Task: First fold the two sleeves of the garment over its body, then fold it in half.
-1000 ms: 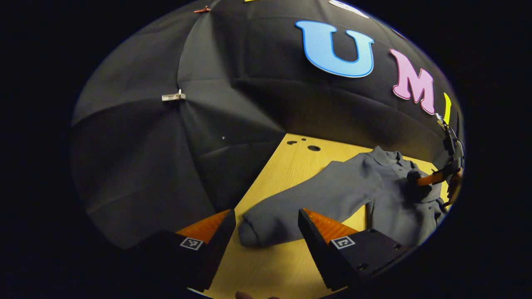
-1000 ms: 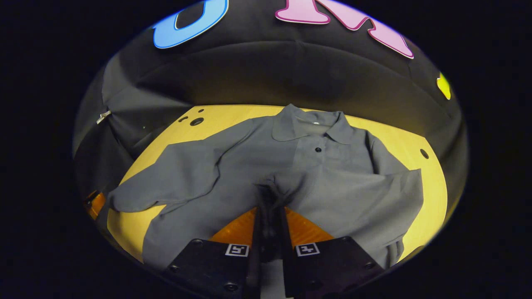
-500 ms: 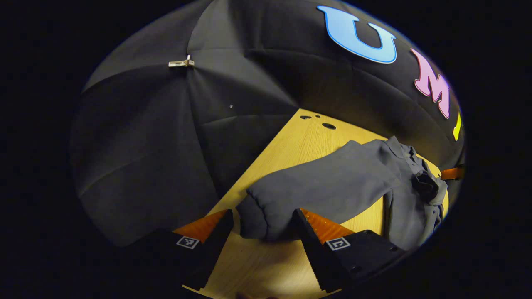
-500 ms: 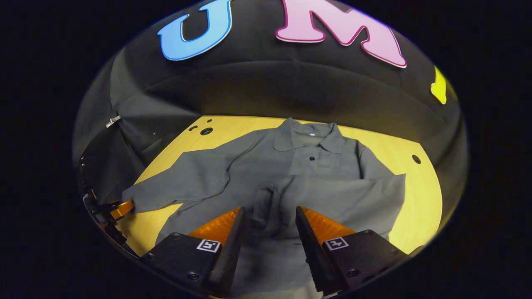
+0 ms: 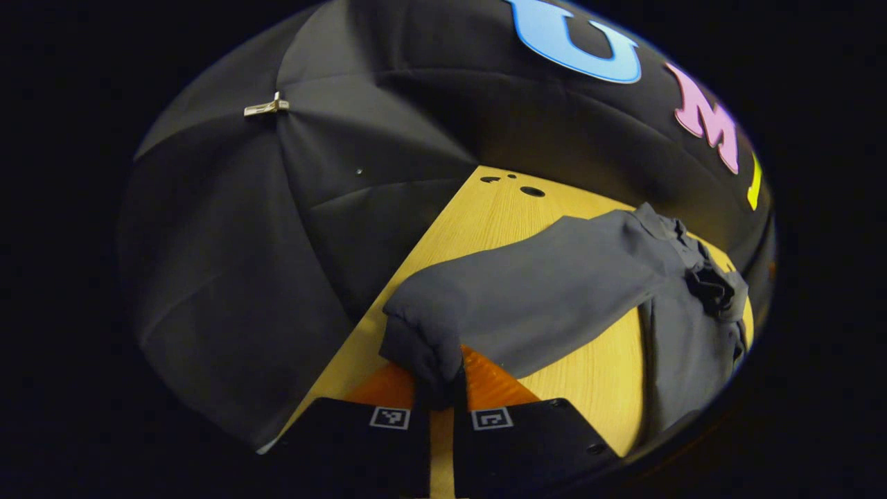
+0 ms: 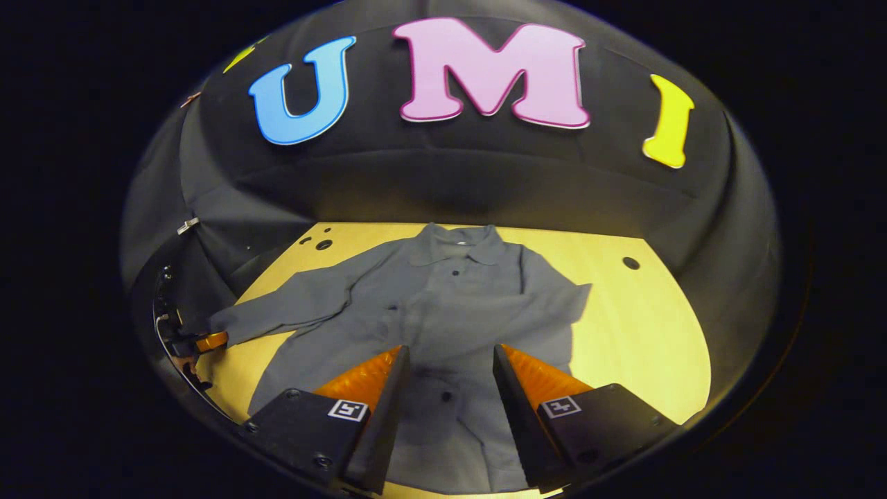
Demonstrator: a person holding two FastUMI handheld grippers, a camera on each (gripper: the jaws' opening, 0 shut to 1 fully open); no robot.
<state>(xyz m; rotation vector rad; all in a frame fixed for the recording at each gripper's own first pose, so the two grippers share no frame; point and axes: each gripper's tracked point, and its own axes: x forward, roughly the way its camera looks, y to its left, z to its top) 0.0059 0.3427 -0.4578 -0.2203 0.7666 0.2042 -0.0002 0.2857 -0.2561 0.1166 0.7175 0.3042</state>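
Left gripper view: left gripper (image 5: 440,388) clamps one sleeve cuff (image 5: 419,343); right gripper (image 6: 449,378) apart

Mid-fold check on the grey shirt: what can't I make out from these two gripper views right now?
- Shirt hem: right gripper view, cut off behind the right gripper and the lower edge.
- Folded sleeve's cuff: left gripper view, a dark bunch, too small to read.
- Grip depth on the other cuff: left gripper view, cloth covers the left gripper fingertips.
- Left gripper: right gripper view, tiny at the edge.
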